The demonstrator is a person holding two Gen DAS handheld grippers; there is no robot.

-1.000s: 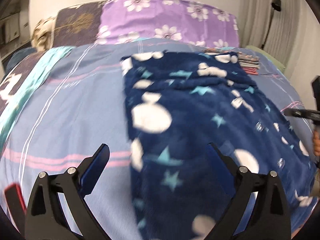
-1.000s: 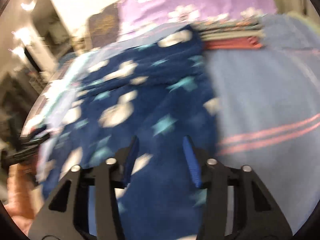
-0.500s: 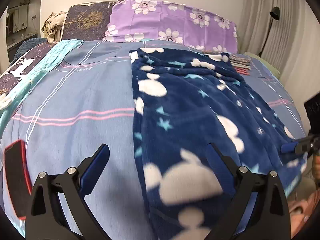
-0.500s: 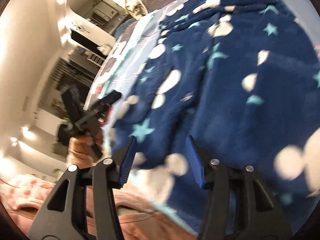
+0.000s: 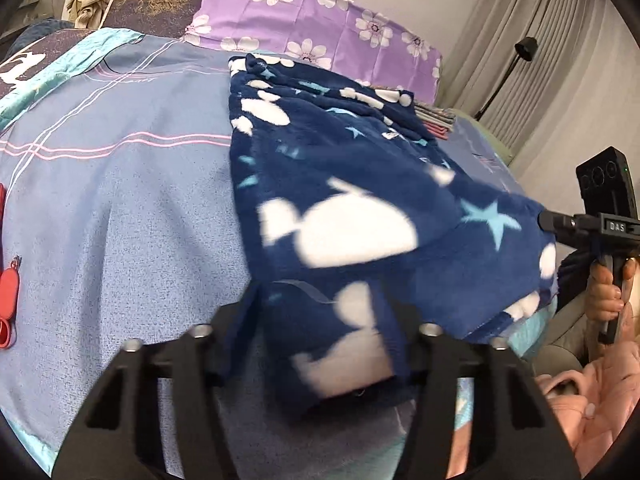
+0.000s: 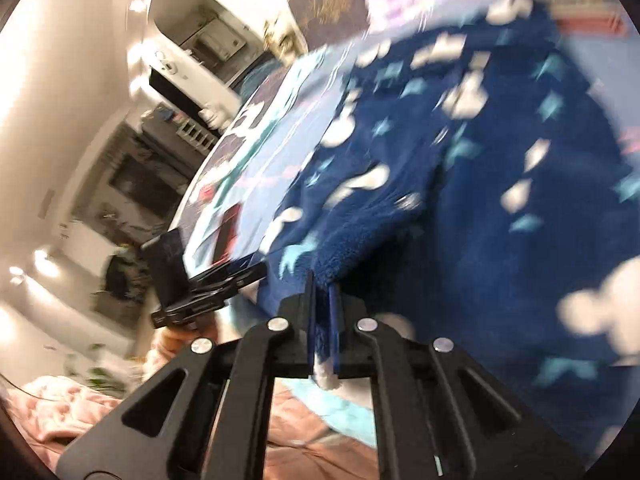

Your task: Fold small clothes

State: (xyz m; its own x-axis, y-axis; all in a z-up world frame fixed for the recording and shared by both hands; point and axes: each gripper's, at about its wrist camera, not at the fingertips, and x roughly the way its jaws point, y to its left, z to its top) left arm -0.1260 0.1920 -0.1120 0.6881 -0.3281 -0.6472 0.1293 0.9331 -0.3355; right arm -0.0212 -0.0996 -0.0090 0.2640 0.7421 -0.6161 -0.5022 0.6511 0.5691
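Two grippers, one garment: I have both tools on the near hem of the navy fleece piece [image 5: 340,184], the one with white shapes and pale stars, so its bottom edge can be carried as a straight line toward the far end at twelve o'clock.

My left gripper [image 5: 320,300] has just been closing, with the lower left corner of the fleece bunched between its fingers; whether the pads already press firmly I cannot tell, but the cloth fills the gap. My right gripper [image 6: 323,304] has just snapped down and now pinches a thin fold of the hem, its jaws nearly touching with fleece caught between them. In the left view that tool sits at three o'clock, biting the right corner, with the person's hand [image 5: 608,292] around its handle.

Taking both corners keeps the hem taut, I judge, and stops the fold going crooked.

The garment lies lengthwise on the blue bedspread [image 5: 120,200], waistband toward the purple flowered pillow [image 5: 312,28].

Counted: one pillow, one stack of folded cloths [image 5: 434,120] at one o'clock beyond the fleece, one red object [image 5: 8,292] at nine o'clock.
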